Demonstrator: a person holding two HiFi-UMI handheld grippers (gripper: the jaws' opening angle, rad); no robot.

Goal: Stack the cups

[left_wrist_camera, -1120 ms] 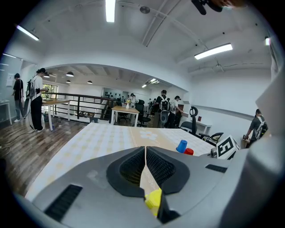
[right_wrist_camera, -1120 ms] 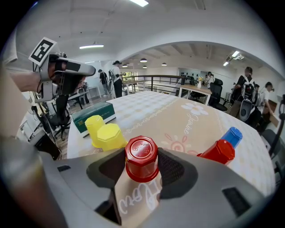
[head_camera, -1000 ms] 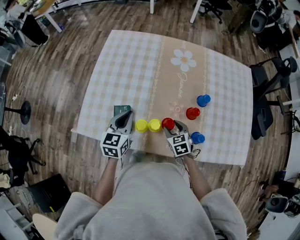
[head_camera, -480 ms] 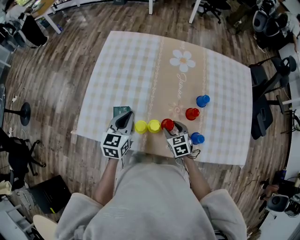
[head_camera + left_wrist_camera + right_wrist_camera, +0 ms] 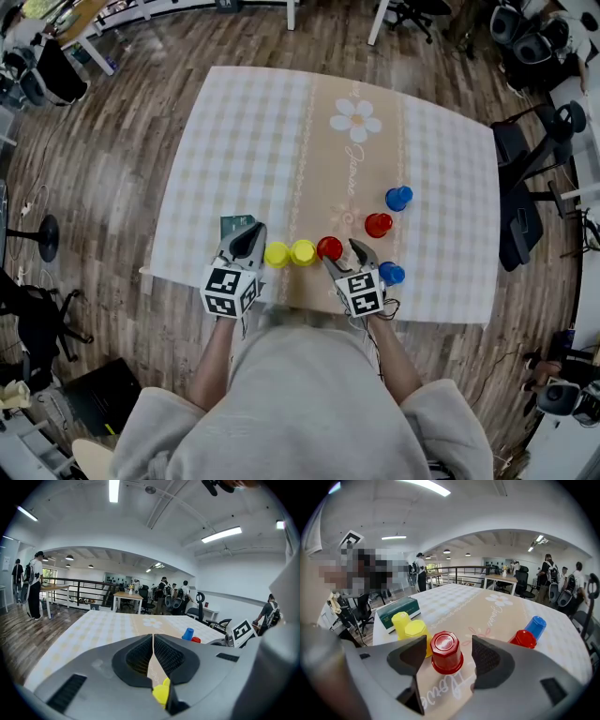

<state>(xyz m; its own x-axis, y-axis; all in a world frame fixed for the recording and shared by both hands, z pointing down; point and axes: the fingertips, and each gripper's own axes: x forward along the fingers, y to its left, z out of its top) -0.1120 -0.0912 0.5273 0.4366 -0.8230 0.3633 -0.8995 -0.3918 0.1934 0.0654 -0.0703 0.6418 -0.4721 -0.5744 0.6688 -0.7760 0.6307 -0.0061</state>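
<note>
My right claw (image 5: pixel 449 645) gapes wide around the red cup (image 5: pixel 446 652); my left claw (image 5: pixel 153 641), pressed together, half-hides a yellow cup (image 5: pixel 161 693).

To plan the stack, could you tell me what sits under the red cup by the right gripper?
The red cup stands inverted on the tablecloth, nothing on top; its inside is covered, so unseen.

Left gripper view: yellow cup (image 5: pixel 161 693) mostly behind the closed jaws, only a sliver shows bottom centre; can't tell which of the 2. Right of centre, red cup (image 5: pixel 196 640): just its top clears the gripper body. Head view: green box (image 5: pixel 232 225) partly under left gripper (image 5: pixel 250 232).
</note>
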